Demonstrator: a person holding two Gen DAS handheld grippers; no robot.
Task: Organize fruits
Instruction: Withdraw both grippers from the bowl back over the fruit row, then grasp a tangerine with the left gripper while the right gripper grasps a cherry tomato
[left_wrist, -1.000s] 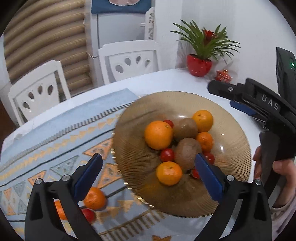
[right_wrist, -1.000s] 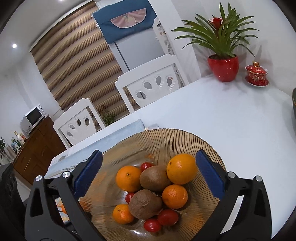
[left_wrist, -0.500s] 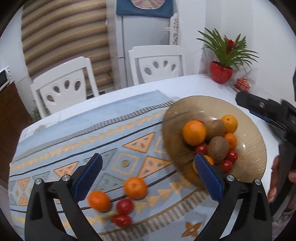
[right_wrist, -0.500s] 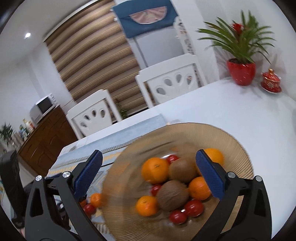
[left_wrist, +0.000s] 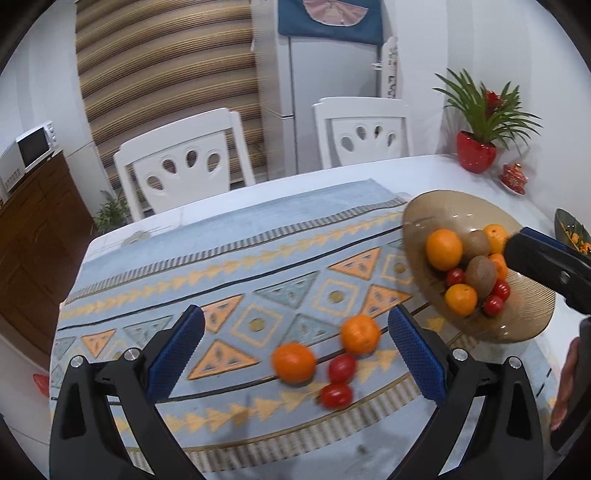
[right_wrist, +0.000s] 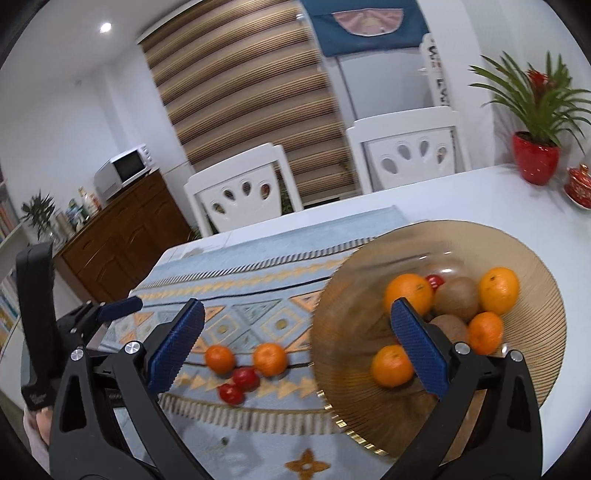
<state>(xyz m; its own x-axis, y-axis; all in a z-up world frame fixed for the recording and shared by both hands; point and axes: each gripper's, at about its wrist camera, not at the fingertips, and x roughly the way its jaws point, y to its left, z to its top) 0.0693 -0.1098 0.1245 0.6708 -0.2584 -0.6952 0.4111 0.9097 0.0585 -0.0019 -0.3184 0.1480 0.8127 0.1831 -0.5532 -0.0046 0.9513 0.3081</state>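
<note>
The left gripper (left_wrist: 293, 349) hangs above the patterned table runner (left_wrist: 236, 280) with its jaws spread wide and nothing between the blue pads. Below the gap lie the four loose fruits that remain to be collected. From left to right these are a mandarin (left_wrist: 293, 362), a lower cherry tomato (left_wrist: 336, 395), an upper cherry tomato (left_wrist: 342, 368) and a second mandarin (left_wrist: 360, 334). All four rest on the runner, near one another and well apart from the bowl. The two tomatoes appear to touch or nearly touch; motion blur prevents a firm reading.

Further right, the amber glass bowl (left_wrist: 524, 317) sits at the runner's end, partly over its edge. It already holds the sorted portion: a large orange (left_wrist: 443, 249), two kiwis (left_wrist: 480, 273), several smaller mandarins and a few cherry tomatoes, heaped together at the centre.

The right gripper (right_wrist: 295, 347) is likewise spread and empty. In the right wrist view, its left pad stands over the runner and its right pad overlaps the bowl's near side. Neither tool touches any fruit.

Judged from this layout, the task is well past halfway: most of the fruit is in the bowl and four pieces are outstanding. The left gripper appears best placed for the next pick, since the loose group lies directly ahead of its open jaws. Round fruit on cloth may roll when nudged, so a centred closure is advisable.
</note>
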